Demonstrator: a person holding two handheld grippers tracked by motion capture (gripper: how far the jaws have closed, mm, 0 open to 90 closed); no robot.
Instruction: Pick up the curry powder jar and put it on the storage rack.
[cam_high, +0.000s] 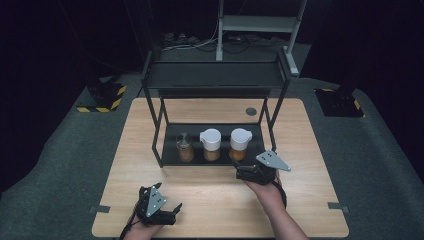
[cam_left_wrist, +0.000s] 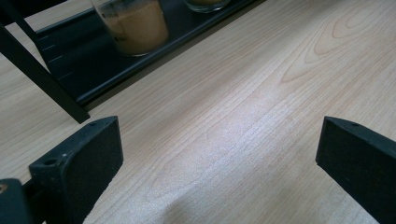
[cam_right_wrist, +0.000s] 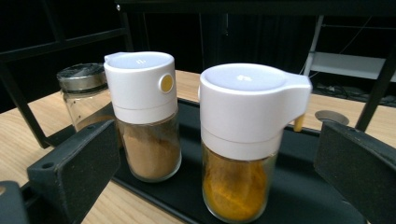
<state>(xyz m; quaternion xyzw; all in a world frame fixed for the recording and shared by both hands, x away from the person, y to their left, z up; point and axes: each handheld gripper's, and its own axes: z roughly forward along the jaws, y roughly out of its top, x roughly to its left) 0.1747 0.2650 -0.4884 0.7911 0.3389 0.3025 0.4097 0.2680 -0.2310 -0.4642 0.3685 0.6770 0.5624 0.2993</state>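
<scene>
At lower left of the high view the left gripper (cam_high: 172, 210) rests on the pale wooden surface (cam_high: 100, 165), fingers wide and empty. Right of centre, the right gripper (cam_high: 239, 169) has wide fingers, empty, just before the white-capped glass jar of orange powder (cam_high: 239, 144) on the black metal rack's tray (cam_high: 172, 159).

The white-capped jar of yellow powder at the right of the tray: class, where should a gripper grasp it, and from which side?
Probably the glass body below the white cap, approached level from the open front of the tray. The jar stands upright, and its spout juts sideways.
</scene>
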